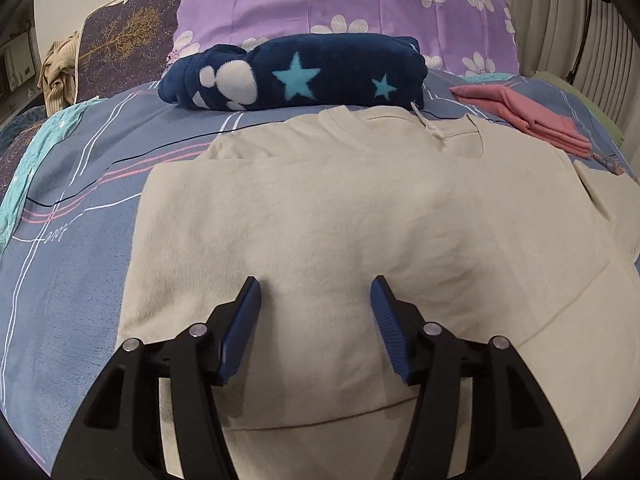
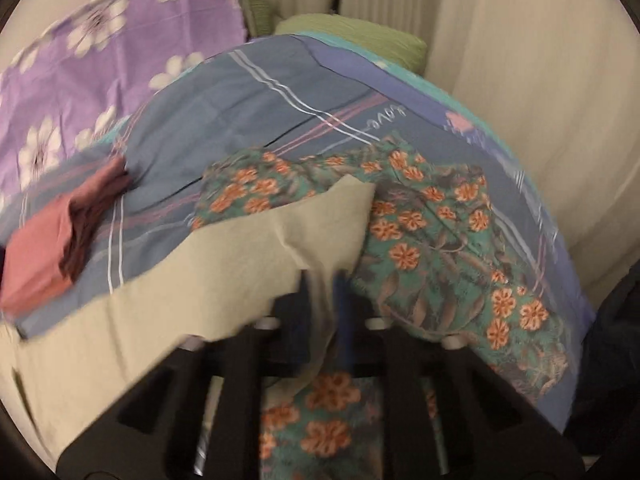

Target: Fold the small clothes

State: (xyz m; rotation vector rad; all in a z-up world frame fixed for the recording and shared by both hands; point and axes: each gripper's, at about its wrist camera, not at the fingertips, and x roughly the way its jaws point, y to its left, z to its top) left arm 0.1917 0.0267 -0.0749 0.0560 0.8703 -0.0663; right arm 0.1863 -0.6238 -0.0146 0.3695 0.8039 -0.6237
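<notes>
A cream T-shirt (image 1: 344, 216) lies on the bed, its left side folded in over the body, collar at the far end. My left gripper (image 1: 316, 292) is open and hovers over the shirt's lower middle, holding nothing. In the blurred right wrist view, my right gripper (image 2: 324, 280) is shut on a lifted part of the cream T-shirt (image 2: 224, 272), with cloth hanging down between the fingers. A green floral garment (image 2: 432, 240) lies under and beyond it.
A folded pink garment (image 1: 532, 116) lies at the far right of the bed; it also shows in the right wrist view (image 2: 52, 248). A rolled navy star blanket (image 1: 304, 74) lies beyond the collar. A purple flowered pillow (image 1: 352, 4) stands behind. Curtains (image 2: 520, 80) hang at right.
</notes>
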